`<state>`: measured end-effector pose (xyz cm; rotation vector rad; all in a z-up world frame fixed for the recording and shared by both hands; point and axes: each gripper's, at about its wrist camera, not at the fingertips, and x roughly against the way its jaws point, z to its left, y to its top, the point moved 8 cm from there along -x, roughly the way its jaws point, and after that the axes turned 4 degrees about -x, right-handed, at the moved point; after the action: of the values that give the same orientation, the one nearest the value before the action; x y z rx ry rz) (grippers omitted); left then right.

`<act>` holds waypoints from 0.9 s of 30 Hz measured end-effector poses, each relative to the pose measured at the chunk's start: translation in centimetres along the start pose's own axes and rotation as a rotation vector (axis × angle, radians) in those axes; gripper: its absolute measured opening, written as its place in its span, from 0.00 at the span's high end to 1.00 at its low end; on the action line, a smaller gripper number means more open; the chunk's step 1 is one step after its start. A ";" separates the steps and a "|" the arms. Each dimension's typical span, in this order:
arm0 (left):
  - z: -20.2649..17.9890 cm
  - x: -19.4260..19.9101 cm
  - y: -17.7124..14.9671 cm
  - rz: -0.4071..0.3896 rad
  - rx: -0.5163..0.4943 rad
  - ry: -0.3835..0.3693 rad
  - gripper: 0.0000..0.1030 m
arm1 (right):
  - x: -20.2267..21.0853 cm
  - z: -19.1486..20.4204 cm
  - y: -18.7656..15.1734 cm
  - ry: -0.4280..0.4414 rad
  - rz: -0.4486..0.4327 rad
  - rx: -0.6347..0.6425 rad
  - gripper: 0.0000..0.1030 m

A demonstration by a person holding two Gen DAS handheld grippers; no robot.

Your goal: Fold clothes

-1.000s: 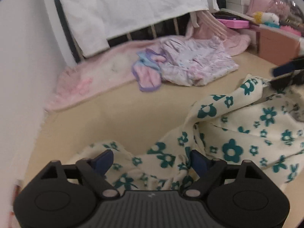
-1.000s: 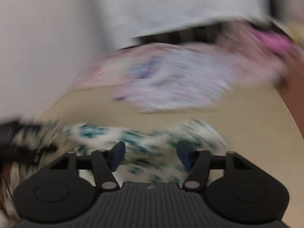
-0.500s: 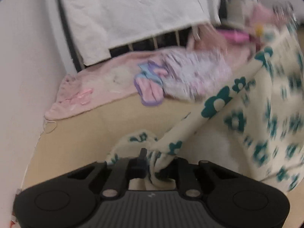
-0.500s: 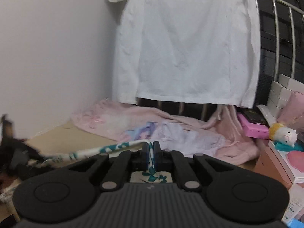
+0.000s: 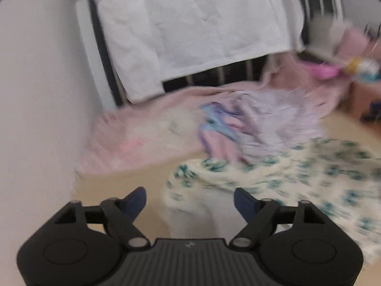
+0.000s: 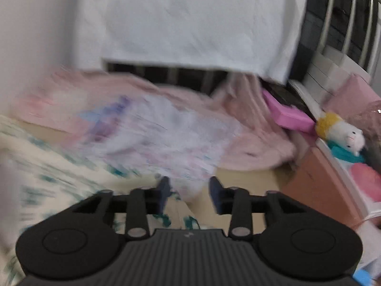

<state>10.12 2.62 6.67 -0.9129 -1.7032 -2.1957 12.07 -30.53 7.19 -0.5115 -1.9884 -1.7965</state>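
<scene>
A cream garment with teal flowers (image 5: 297,178) lies spread on the beige mat, blurred by motion. In the left wrist view its near edge shows between and beyond my left gripper (image 5: 190,200), whose jaws are opening wide and do not press on it. In the right wrist view the same flowered garment (image 6: 54,166) lies to the left and runs under my right gripper (image 6: 188,190); its jaws are opening, with cloth below the gap but nothing pinched.
A pile of lilac and pink clothes (image 5: 250,128) lies on a pink blanket (image 5: 142,138) at the back. A white sheet (image 6: 202,23) hangs over a metal bed rail. At right stand an orange box (image 6: 319,178), a pink box (image 6: 290,116) and a plush toy (image 6: 343,133).
Both grippers were shut on the flowered garment and held it up half a second ago. Now both have opened and the garment has dropped onto the mat.
</scene>
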 end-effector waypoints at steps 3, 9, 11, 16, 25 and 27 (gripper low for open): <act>-0.3 3.7 -4.7 0.057 0.135 -0.145 0.15 | 4.9 1.6 -4.9 0.158 0.021 0.007 0.24; -6.5 5.9 -10.5 0.007 -0.118 -0.224 0.15 | 10.6 4.3 -13.1 0.454 0.036 0.027 0.24; -6.9 5.5 -10.9 0.015 -0.114 -0.209 0.20 | 10.2 4.4 -14.6 0.445 0.056 0.034 0.27; -5.5 4.5 -11.6 0.054 -0.211 -0.126 0.97 | 8.8 4.3 -16.5 0.430 0.075 0.053 0.74; 0.1 8.6 -12.7 0.029 -0.113 -0.106 0.95 | 12.8 1.0 -17.8 0.443 0.052 0.045 0.89; -0.2 9.7 -12.1 0.008 -0.067 -0.152 0.76 | 14.2 0.8 -17.4 0.458 0.013 0.044 0.59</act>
<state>-3.86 8.09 2.70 -1.1272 -1.6949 -2.2426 -9.20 -31.56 -0.07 -0.0836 -1.6956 -1.6736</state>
